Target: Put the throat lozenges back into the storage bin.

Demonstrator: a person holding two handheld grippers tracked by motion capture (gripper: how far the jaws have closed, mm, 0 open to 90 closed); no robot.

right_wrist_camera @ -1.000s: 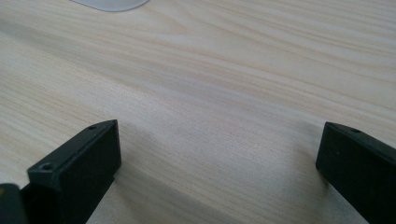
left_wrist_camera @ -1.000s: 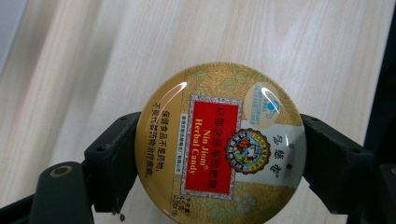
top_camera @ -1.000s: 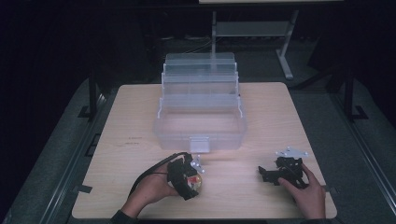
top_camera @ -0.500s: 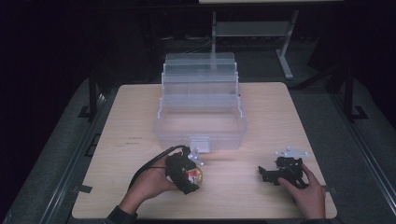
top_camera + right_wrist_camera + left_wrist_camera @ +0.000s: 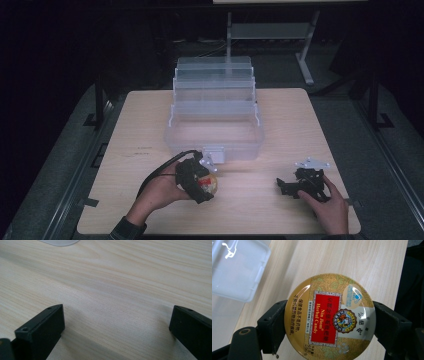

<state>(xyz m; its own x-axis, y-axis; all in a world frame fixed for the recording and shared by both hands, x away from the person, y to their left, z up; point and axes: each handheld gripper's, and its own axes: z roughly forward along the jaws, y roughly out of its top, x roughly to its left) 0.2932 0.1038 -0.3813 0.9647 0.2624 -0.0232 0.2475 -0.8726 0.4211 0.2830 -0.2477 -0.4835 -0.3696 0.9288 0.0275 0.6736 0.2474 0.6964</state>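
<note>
While the person's left hand [image 5: 159, 192] comes in from the 7 o'clock corner of the pale wooden surface [image 5: 135, 130], the left hand-held gripper [image 5: 202, 181] sits at about 6 o'clock from the clear plastic box [image 5: 215, 131], just in front of the box's white latch [image 5: 214, 157]. Its black cable [image 5: 157, 174] loops back toward the wrist. Its two black jaws are closed on a round golden candy tin [image 5: 329, 318], one jaw pressing the rim at 9 o'clock and the other at 3 o'clock. In the left gripper view the tin's lid faces the camera, showing a red label panel with gold lettering and a round emblem beside it; wood grain runs behind the tin, and a corner of the clear box lies at 10 o'clock from it. In the high view the tin [image 5: 209, 184] shows as a gold and red disc between the jaws, near the front wall of the box.

The box stands in the middle of the surface, toward 12 o'clock, with its tiered trays stepped upward and back.

Well apart, toward 4 o'clock from the box, the right hand-held gripper [image 5: 289, 186] rests low by the surface in the person's right hand [image 5: 327, 207], a grey three-cornered plate [image 5: 312, 164] on top. Its jaws stand wide apart with nothing between them; bare wood lies between them in the right gripper view.
</note>
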